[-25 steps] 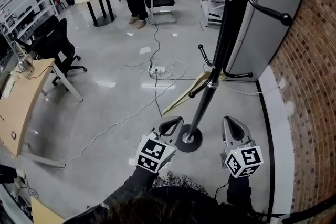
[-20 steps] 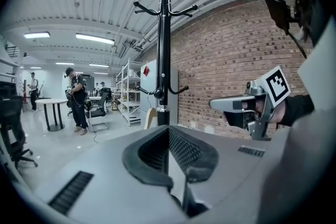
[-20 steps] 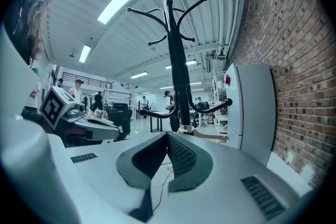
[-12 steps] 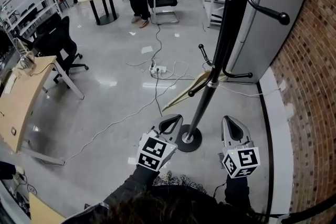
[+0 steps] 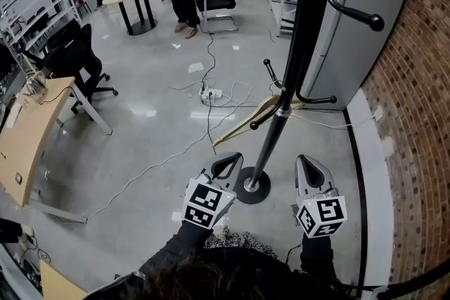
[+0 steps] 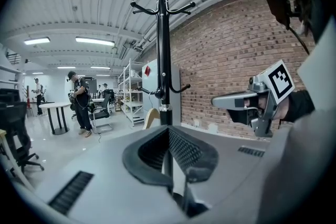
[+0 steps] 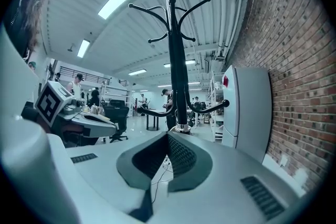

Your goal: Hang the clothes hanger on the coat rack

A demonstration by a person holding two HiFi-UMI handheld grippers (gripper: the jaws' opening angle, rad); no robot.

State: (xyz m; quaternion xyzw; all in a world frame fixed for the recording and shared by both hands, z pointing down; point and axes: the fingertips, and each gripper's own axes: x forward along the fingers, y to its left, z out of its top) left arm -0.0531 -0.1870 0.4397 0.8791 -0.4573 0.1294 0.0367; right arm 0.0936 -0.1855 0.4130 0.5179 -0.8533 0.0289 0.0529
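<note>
Seemingly the hanging is done: the coat rack (image 5: 295, 60) carries the wooden hanger (image 5: 242, 124) by its lower hooks. My left gripper (image 5: 232, 161) and right gripper (image 5: 306, 164) are clenched, empty; I'd back off.

One coat rack (image 5: 270, 145), one clothes hanger (image 5: 240, 128)

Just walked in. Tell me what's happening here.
A person holds a gripper in each hand, low by the foot of the coat rack. The left gripper and right gripper are both shut and empty. The wooden hanger appears to hang already low on the rack, touched by neither.
</note>
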